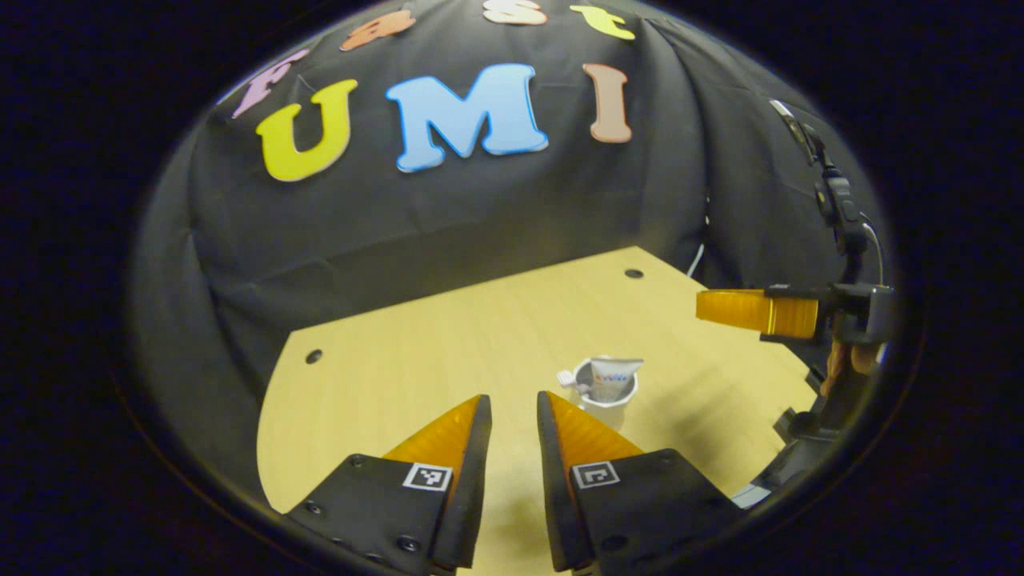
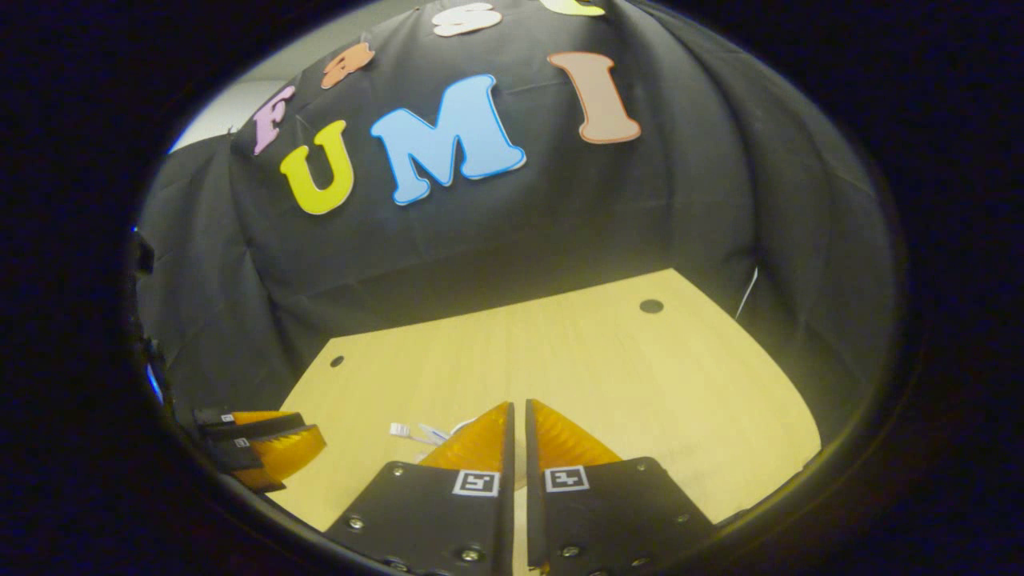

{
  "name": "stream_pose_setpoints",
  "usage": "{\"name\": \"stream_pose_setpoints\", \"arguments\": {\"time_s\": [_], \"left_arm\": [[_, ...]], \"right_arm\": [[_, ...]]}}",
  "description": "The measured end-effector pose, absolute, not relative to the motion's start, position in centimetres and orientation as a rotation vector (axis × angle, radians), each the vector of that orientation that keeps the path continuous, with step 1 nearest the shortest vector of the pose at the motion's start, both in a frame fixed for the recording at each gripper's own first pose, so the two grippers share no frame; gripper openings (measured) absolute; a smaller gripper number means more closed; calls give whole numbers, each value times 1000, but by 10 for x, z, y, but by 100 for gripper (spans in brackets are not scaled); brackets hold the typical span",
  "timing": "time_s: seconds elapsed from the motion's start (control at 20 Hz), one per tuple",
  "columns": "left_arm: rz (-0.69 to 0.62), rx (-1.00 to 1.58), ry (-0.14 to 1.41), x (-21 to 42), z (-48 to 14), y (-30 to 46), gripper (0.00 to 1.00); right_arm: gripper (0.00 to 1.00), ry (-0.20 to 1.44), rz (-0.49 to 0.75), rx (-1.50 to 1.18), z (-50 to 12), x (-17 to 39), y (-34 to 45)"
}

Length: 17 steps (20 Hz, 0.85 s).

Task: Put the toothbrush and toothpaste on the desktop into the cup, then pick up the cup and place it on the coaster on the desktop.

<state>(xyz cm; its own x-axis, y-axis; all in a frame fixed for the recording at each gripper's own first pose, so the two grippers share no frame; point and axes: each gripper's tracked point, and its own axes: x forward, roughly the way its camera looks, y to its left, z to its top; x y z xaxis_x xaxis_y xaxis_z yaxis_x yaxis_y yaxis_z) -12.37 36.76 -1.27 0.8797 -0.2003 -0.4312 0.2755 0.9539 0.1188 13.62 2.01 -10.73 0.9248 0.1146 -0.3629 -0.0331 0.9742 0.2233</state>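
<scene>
Left gripper view has the cup (image 1: pixel 608 396) standing upright on the desktop (image 1: pixel 448 352), just past the tip of that gripper's own right-hand finger, at about two o'clock from it. The toothpaste (image 1: pixel 614 376) stands in the cup with its flat crimped end up, leaning toward the rim at three o'clock, and the toothbrush (image 1: pixel 570 378) sticks out over the rim at nine o'clock, its white head showing. No coaster can be made out under or beside the cup. The left gripper (image 1: pixel 514 404) hangs over the near part of the desktop with a clear gap between its fingers and nothing in that gap. Farther off, at three o'clock from the cup and higher than it, the right gripper (image 1: pixel 704 308) reaches in from the side, level, well apart from the cup; a hand (image 1: pixel 848 360) behind it holds its body. Right gripper view looks along the right gripper (image 2: pixel 518 412), whose fingers stand almost together with a thin slit between them and nothing held. Just at ten o'clock from its fingertips the white head of the toothbrush (image 2: pixel 404 431) pokes out, with a sliver of something white beside it that is mostly hidden by the fingers. The left gripper (image 2: pixel 308 432) shows low at eight o'clock, over the desktop's edge (image 2: pixel 560 352).
</scene>
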Motion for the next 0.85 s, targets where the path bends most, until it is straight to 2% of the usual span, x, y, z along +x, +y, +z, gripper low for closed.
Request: {"name": "stream_pose_setpoints", "arguments": {"time_s": [0.45, 0.85], "left_arm": [[-46, 13, 130, -155, 120, 414, 41], [21, 18, 61, -170, 156, 429, 41]], "right_arm": [[6, 237, 111, 13, -47, 126, 36], [6, 67, 94, 41, 4, 126, 49]]}}
